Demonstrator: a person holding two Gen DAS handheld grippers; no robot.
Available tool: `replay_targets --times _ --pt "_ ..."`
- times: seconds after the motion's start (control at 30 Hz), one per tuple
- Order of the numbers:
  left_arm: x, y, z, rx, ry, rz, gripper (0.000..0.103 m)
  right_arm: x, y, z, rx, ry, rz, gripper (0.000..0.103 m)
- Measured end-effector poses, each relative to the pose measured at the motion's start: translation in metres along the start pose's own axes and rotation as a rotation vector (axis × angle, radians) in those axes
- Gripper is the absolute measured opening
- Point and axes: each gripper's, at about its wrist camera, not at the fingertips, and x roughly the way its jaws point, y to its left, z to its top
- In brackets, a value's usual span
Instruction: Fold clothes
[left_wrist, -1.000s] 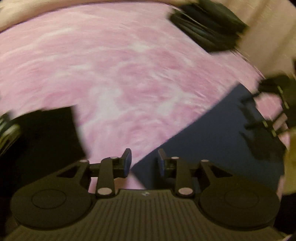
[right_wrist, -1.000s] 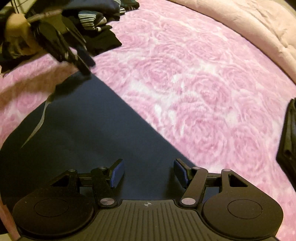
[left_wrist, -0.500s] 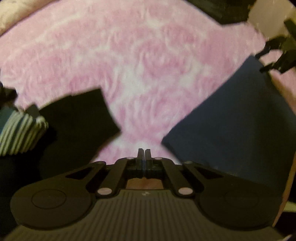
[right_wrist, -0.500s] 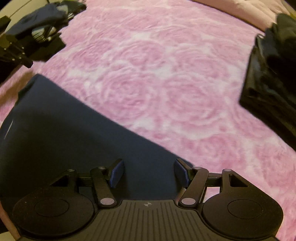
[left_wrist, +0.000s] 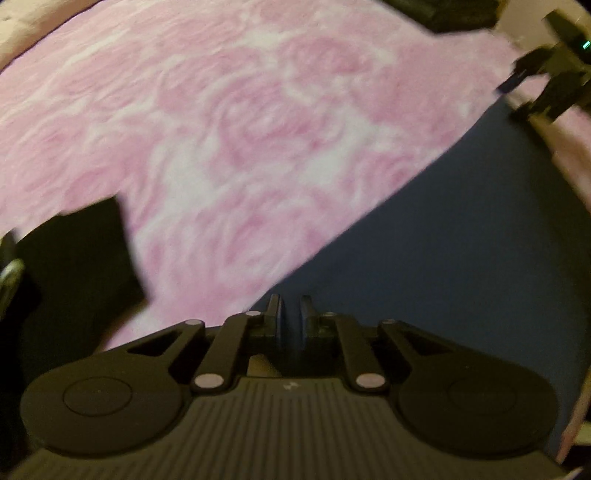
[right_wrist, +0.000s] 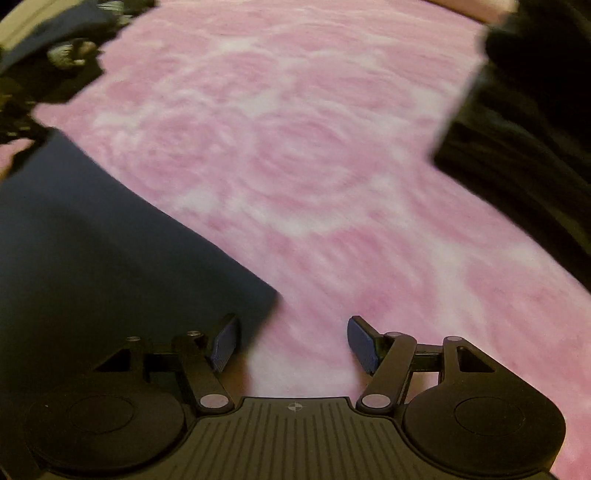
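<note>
Navy garment (left_wrist: 461, 240) lies flat on my pink rose-patterned bed cover (left_wrist: 240, 129) | left gripper (left_wrist: 290, 314) nearly closed, opening, over its edge; no cloth visibly pinched | right gripper (right_wrist: 291, 343) wide open, empty, beside a corner | soft, light, limp; pinch corners.

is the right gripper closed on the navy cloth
No, the right gripper stands open over the pink blanket, and the navy cloth only reaches its left finger.
</note>
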Motion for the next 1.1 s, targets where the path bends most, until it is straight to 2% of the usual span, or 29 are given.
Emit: replay_targets --times 0.07,0.13,0.2,0.27,0.37,0.43,0.5,0.63,0.73,0.8,0.87,0.93,1.0,1.07,1.1 --pt "-0.014 -0.004 -0.007 -0.011 -0.002 0.054 0.007 -0.022 0.019 -0.002 -0.004 -0.061 -0.036 0.064" --pt "-0.031 -0.018 -0.009 -0.029 -0.056 0.067 0.009 -0.042 0.047 -0.004 0.017 -0.140 0.034 0.064" --pt "-0.039 -0.040 -0.011 -0.021 -0.091 0.040 0.009 -0.050 0.079 -0.007 0.024 -0.185 0.118 0.064" --pt "-0.041 -0.063 -0.014 -0.002 -0.111 0.011 0.010 -0.046 0.115 -0.017 0.016 -0.183 0.207 0.064" --pt "-0.024 -0.088 -0.032 0.020 -0.048 -0.001 0.013 -0.029 0.152 -0.042 0.001 -0.119 0.272 0.064" --pt "-0.015 -0.094 -0.051 0.033 -0.010 0.034 0.012 -0.025 0.162 -0.068 -0.027 -0.104 0.256 0.064" --pt "-0.017 -0.090 -0.067 -0.012 0.000 0.053 0.013 -0.032 0.160 -0.089 -0.033 -0.113 0.240 0.064" --pt "-0.029 -0.080 -0.101 -0.057 0.055 0.105 0.016 -0.044 0.155 -0.117 0.023 -0.023 0.143 0.066" --pt "-0.053 -0.086 -0.117 -0.032 0.015 0.128 0.014 -0.063 0.179 -0.119 0.013 -0.026 0.050 0.066" --pt "-0.067 -0.098 -0.123 -0.002 -0.043 0.093 0.014 -0.074 0.203 -0.115 0.036 -0.073 0.060 0.066" --pt "-0.073 -0.119 -0.127 0.052 -0.091 0.012 0.014 -0.074 0.229 -0.115 0.091 -0.097 0.073 0.066" --pt "-0.069 -0.141 -0.136 0.128 -0.104 -0.076 0.014 -0.066 0.246 -0.123 0.159 -0.082 0.062 0.066" --pt "-0.058 -0.161 -0.149 0.187 -0.078 -0.157 0.015 -0.057 0.259 -0.139 0.237 -0.041 0.020 0.066" --pt "-0.047 -0.176 -0.169 0.248 -0.050 -0.181 0.014 -0.059 0.270 -0.159 0.286 -0.014 -0.038 0.066" --pt "-0.049 -0.180 -0.178 0.278 -0.077 -0.170 0.014 -0.062 0.274 -0.163 0.303 0.016 -0.061 0.066"
